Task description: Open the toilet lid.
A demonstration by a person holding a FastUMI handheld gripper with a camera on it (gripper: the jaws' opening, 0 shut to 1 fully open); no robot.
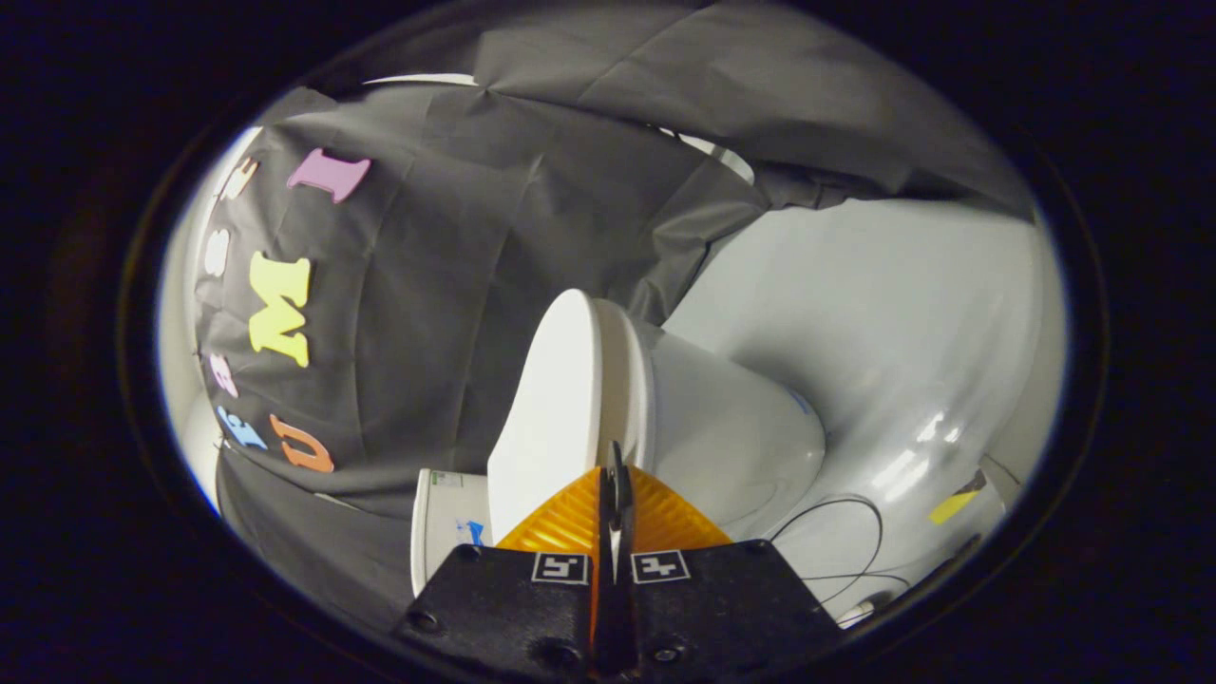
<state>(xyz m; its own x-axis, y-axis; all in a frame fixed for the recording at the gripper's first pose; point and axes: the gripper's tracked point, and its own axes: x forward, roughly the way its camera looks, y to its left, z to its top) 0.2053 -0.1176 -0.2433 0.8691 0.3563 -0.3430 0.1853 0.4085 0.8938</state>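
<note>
The fingers hide the near end of the toilet [722, 418], so how lid [556, 399] and seat meet there cannot be made out. The cistern [446, 518] shows as a pale corner behind the lid, the rest covered by the lid and the gripper body. A cable [836, 508] loops over the floor [883, 313] and runs out of sight past the gripper housing. A small yellow and dark mark [955, 503] on the floor is too distorted to identify.

The gripper [615, 484] has its fingers pressed together, with a thin dark slit between them and nothing held. The lid lies just ahead of the fingertips, seen edge-on. It stands a little apart from the bowl, with a narrow gap along the rim. The fingertips point at that gap; whether they touch the lid cannot be told.
</note>
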